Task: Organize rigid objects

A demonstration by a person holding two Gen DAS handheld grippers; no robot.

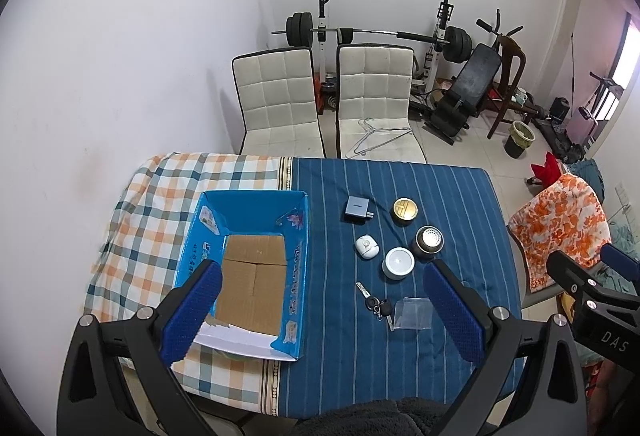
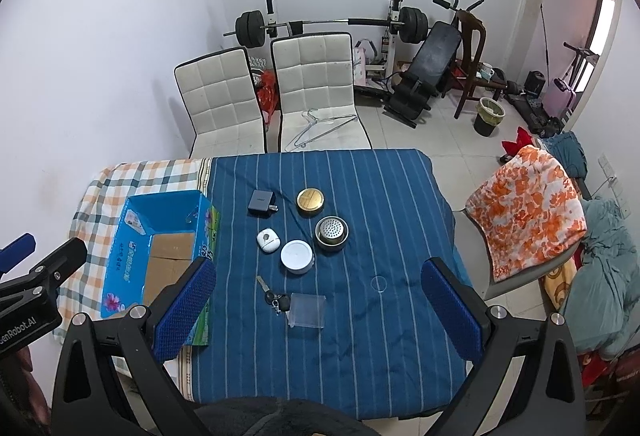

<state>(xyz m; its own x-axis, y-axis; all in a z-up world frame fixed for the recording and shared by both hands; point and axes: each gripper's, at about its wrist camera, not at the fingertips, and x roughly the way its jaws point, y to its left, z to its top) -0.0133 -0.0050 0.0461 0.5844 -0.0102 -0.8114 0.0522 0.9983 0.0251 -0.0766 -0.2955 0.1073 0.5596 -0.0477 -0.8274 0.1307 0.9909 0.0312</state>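
The left gripper [image 1: 324, 310] and right gripper [image 2: 318, 310] are held above the table, jaws spread wide, nothing gripped. Small rigid objects, including a white round puck [image 1: 398, 262] and grey charger [image 1: 356, 209], are scattered on the blue striped cloth [image 1: 440, 196] beside an open blue cardboard box [image 1: 244, 268].

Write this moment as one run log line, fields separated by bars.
stage: start | left gripper: open, empty | right gripper: open, empty | box: empty | charger, keys, tin: on cloth

One box [image 1: 244, 268], three round tins [image 1: 405, 211], one charger [image 1: 356, 209], two chairs [image 1: 276, 104]
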